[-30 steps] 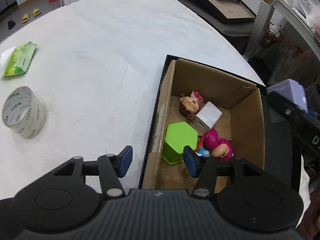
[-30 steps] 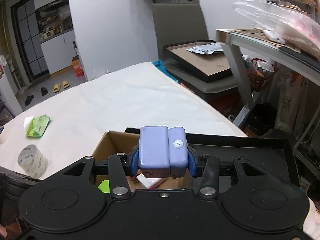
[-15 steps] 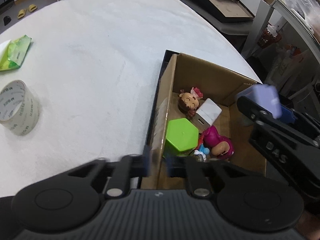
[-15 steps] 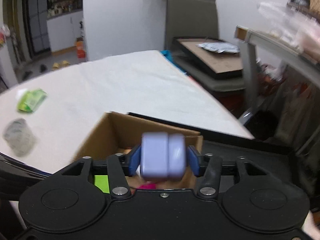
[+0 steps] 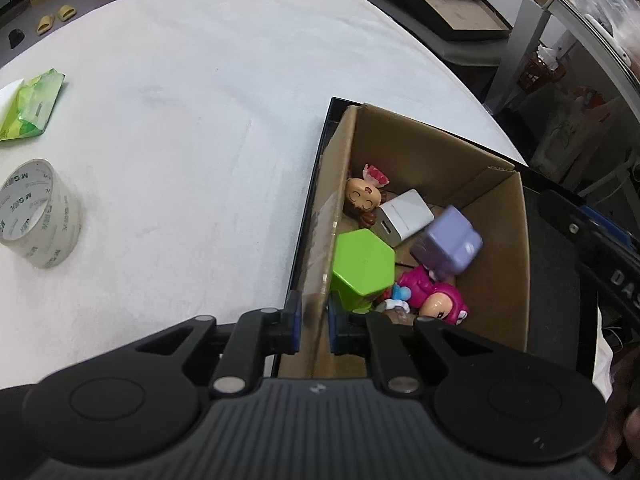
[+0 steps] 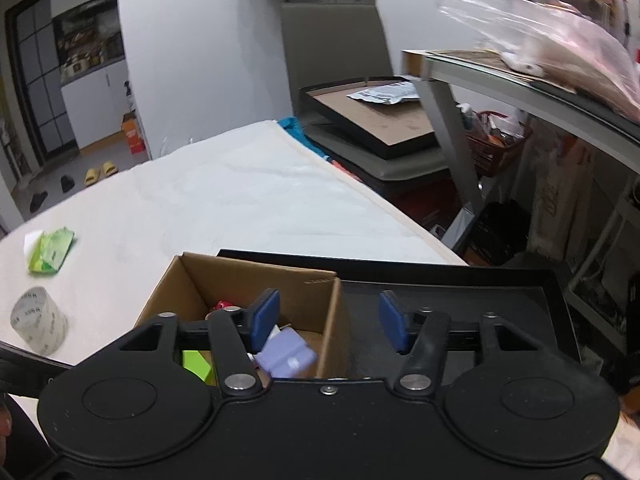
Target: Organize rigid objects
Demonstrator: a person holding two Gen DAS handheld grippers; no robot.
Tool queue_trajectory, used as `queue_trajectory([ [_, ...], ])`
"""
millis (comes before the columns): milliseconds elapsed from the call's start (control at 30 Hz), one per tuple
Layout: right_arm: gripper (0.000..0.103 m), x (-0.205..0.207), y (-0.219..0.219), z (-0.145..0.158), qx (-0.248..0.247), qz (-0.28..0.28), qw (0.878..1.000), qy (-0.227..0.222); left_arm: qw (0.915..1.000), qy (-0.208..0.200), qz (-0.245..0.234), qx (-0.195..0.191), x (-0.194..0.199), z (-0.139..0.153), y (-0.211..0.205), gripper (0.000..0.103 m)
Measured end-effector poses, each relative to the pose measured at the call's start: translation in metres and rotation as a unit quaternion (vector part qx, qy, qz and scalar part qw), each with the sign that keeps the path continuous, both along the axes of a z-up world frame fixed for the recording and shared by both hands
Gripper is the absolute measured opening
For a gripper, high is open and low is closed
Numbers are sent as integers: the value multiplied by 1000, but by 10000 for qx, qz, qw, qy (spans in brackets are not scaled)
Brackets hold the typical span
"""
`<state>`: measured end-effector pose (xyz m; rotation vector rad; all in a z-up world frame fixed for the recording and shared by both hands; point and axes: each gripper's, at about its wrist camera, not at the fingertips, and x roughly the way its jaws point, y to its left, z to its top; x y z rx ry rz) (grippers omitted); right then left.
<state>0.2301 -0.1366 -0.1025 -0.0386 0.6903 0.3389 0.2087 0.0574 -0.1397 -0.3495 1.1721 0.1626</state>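
box (image 5: 432,148): 2 figurines, 1 green block (image 5: 362,262), 1 purple block (image 5: 448,244) | left tongs (image 5: 312,328) clamp box wall | right tongs (image 6: 328,322) open

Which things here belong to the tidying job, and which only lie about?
Job: cardboard box, purple block, green hexagon block, white cube, pink figure, brown-haired figure.
Lying about: tape roll, green packet.
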Motion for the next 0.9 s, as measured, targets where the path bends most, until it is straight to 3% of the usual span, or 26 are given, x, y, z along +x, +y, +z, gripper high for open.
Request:
queue_trajectory([
  [33,69,-1,-4,2,19,-46,10000,6,10000,-9,-16,8,-1,2,-1,14],
  [167,72,-10,-17,8,37,-186,9998,-20,10000,-25,-42,-17,-6,10,-4,14],
  [300,90,-24,-31,14,314,-382,9988,72,9999,-86,-109,-4,-12,17,-7,17],
  [467,96,-44,-41,23,344,-536,9980,48,9997,-153,-190,-94,-23,27,-10,22],
  [567,99,-54,-47,30,415,-635,9971,57,9994,-231,-248,-122,-31,34,-13,30],
  [633,101,-61,-49,35,465,-717,9963,92,9991,-282,-289,-122,-37,40,-15,41],
  [900,103,-91,-54,54,513,-884,9947,73,9972,-569,-475,-75,-64,67,-22,56],
])
